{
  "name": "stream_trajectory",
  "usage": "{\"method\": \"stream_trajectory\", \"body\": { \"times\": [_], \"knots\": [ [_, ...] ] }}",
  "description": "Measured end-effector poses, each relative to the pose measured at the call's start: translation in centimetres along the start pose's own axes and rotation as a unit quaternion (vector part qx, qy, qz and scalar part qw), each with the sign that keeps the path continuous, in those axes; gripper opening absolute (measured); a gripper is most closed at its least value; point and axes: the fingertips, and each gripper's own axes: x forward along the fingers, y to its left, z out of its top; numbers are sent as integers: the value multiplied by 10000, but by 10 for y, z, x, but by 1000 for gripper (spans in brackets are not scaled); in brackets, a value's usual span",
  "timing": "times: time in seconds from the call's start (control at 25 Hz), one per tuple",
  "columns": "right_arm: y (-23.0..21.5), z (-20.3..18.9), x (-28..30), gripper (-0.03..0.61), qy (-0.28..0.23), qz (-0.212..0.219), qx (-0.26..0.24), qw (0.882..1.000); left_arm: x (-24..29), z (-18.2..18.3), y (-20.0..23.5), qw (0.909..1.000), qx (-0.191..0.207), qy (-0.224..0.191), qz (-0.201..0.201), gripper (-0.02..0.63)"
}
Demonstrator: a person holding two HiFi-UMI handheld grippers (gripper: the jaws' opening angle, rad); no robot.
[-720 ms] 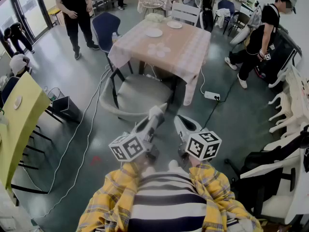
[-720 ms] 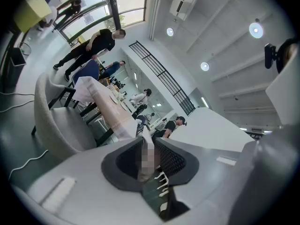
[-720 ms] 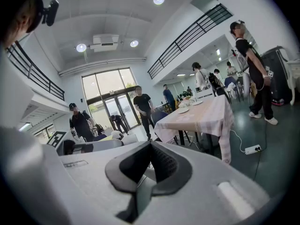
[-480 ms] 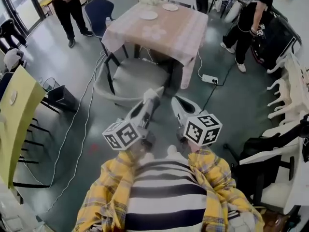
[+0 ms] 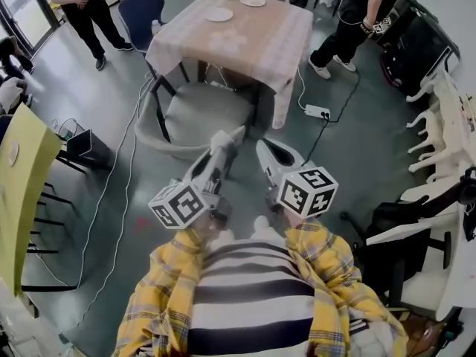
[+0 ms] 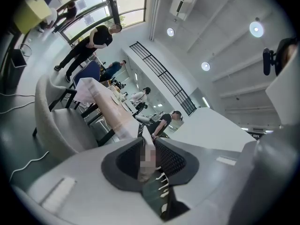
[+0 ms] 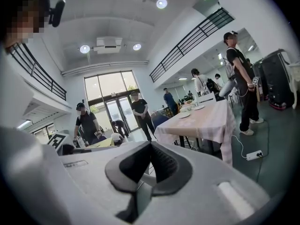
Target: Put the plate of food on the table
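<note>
A person in a striped shirt with yellow checked sleeves, seen from above, holds two tools out over a grey floor. The left hand-held gripper has its jaws slightly apart, with nothing between them. The right hand-held gripper has its jaw tips together and is also empty.

Both point toward a grey armchair pulled up to a tabletop under a pink checked cloth, well apart from the grippers. Two white plates lie at the far end of the tabletop, the near plate and the far plate. They are too small to tell whether they carry food.

A blue chair stands left of the tabletop. A white power strip lies on the floor to its right. A bystander in black stands beyond the blue chair.
</note>
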Motion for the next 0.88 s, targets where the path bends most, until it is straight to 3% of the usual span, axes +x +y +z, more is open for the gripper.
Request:
{"method": "stream_trajectory", "body": {
  "times": [0.88],
  "knots": [
    [-4,-24,21,-3,264,-250,105,9993,1,10,19,9999,-51,129,-39,81]
  ]
}}
